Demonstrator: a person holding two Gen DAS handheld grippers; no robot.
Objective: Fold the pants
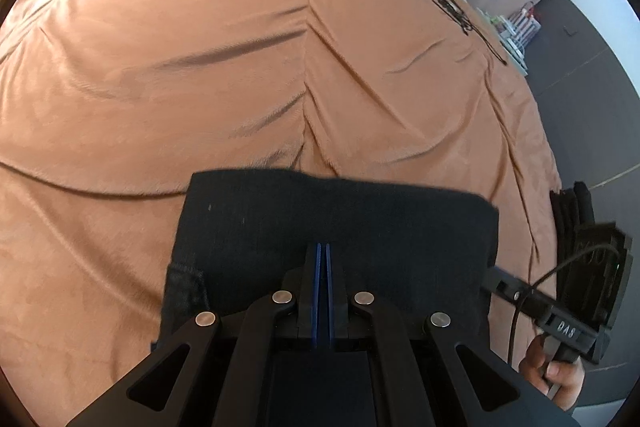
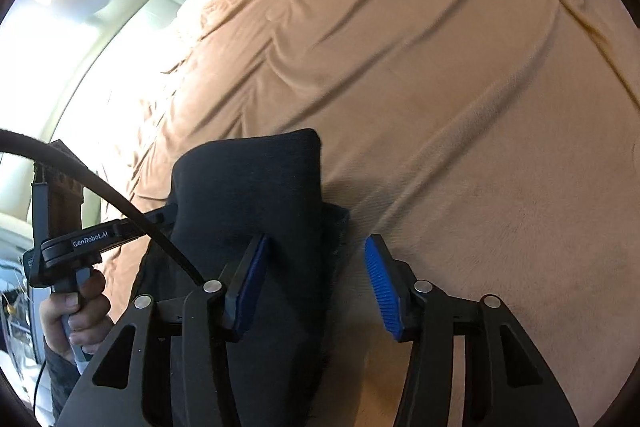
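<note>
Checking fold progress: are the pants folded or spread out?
Folded. The pants form a compact dark bundle with a doubled edge on the blanket, not laid out full length.

The right gripper hangs with blue pads spread above the folded black pants on the tan bedspread, while the left gripper reaches in from the pants' far side.

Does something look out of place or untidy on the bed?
Yes. A tangled black cord lies on the brown blanket near its far edge, away from the black pants. The blanket itself is wrinkled.
</note>
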